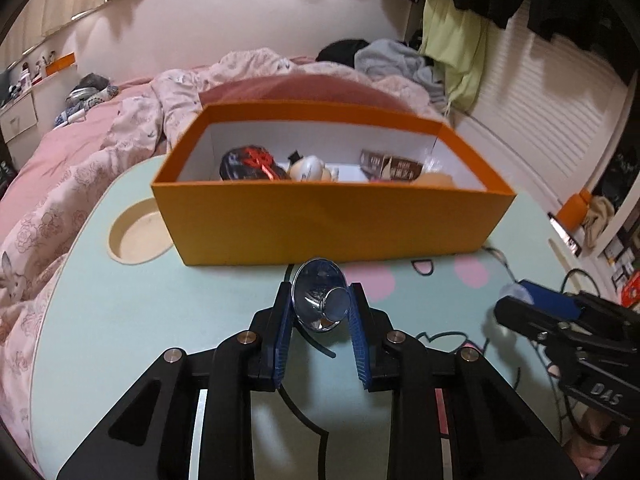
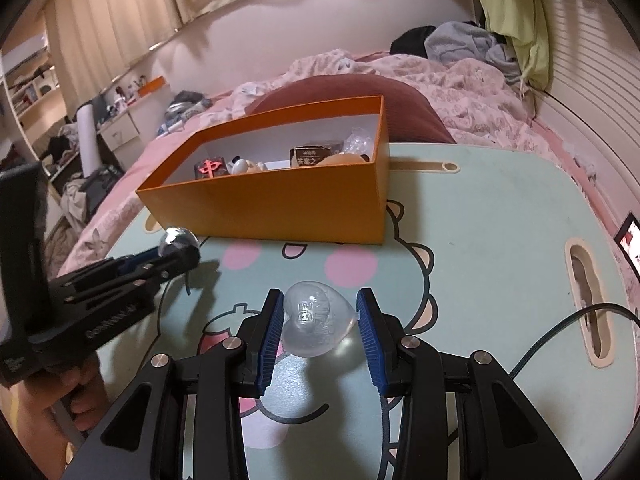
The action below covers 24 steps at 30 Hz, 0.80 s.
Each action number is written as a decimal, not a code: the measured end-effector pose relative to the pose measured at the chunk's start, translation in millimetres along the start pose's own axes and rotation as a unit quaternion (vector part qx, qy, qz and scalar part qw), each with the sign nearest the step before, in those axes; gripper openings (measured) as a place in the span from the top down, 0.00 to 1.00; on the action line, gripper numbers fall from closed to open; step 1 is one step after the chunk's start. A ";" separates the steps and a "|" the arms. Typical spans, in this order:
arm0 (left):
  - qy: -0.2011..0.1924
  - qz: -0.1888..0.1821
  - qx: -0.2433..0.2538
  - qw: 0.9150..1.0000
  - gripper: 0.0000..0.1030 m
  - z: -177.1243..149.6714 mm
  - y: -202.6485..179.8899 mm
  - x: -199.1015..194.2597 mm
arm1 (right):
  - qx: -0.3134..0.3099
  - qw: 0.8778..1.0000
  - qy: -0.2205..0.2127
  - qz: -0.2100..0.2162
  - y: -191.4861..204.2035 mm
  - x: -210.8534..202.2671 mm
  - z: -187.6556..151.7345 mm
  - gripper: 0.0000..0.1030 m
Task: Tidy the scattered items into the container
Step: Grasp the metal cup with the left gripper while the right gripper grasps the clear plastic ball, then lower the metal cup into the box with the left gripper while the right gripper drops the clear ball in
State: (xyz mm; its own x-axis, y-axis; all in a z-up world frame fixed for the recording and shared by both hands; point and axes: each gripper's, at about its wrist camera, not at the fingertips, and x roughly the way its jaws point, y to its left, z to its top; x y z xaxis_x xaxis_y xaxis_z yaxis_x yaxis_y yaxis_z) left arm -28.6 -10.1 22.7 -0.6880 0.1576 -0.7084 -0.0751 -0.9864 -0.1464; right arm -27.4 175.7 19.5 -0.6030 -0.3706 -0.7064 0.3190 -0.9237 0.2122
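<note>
left gripper angling down, clamping shiny chrome funnel-shaped cup, right gripper angling down, clamping clear heart-shaped plastic case, orange cardboard box just ahead

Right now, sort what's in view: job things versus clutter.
Job: orange box; shiny round piece in left gripper; clear heart-shaped piece in right gripper.

Clutter: pink bedding; clothes pile; black cable.
</note>
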 end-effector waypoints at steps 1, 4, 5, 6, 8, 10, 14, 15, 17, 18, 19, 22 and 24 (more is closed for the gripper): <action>-0.003 -0.002 0.000 1.000 0.73 0.9 -0.1 -2.8 | -0.002 1.000 -0.001 -0.001 0.6 -0.6 -0.1 0.65; -0.014 -0.010 0.007 1.000 0.73 6.4 -2.2 -12.3 | -0.005 1.000 -0.003 0.000 1.2 -1.2 1.6 0.65; -0.016 -0.010 0.011 1.000 0.73 9.5 -3.3 -14.3 | -0.006 1.000 -0.004 -0.001 1.5 -2.0 2.2 0.65; -0.020 -0.009 0.014 1.000 0.73 12.5 -4.7 -16.6 | -0.008 1.000 -0.005 -0.001 1.8 -2.9 2.9 0.65; -0.027 -0.007 0.021 0.999 0.73 19.2 -7.0 -20.8 | -0.013 1.000 -0.011 -0.004 3.4 -5.4 6.3 0.65; -0.031 -0.005 0.026 0.999 0.73 27.9 -7.2 -22.9 | -0.018 1.000 -0.017 -0.004 5.3 -8.0 11.4 0.65; -0.037 0.000 0.031 0.999 0.73 51.4 -3.1 -23.1 | -0.023 0.999 -0.027 0.003 10.6 -11.4 33.1 0.65; -0.039 0.006 0.037 0.999 0.73 58.0 -3.0 -22.9 | -0.027 0.999 -0.031 0.002 12.8 -12.0 40.2 0.65; -0.038 0.014 0.045 0.998 0.73 71.9 0.2 -20.1 | -0.044 0.998 -0.045 -0.011 20.1 -11.7 57.2 0.65; -0.035 0.014 0.045 0.998 0.73 78.1 2.1 -18.1 | -0.053 0.997 -0.050 -0.018 23.8 -10.3 65.4 0.65; -0.031 0.012 0.041 0.999 0.73 85.5 5.0 -15.4 | -0.057 0.997 -0.052 -0.024 26.1 -8.3 73.3 0.65; -0.015 0.014 0.035 0.999 0.73 102.4 12.6 -4.9 | -0.053 0.998 -0.035 -0.018 28.3 6.5 98.5 0.65; -0.003 0.020 0.033 0.999 0.73 110.5 16.7 3.5 | -0.056 0.998 -0.004 -0.031 30.4 23.0 113.2 0.65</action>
State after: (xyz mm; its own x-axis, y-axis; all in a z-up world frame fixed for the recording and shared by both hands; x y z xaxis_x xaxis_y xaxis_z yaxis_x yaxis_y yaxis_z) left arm -112.1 -31.3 94.0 -0.6952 0.1175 -0.7091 -0.0949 -0.9929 -0.0715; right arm -114.3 128.1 86.1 -0.6297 -0.3152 -0.7100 0.3609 -0.9281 0.0918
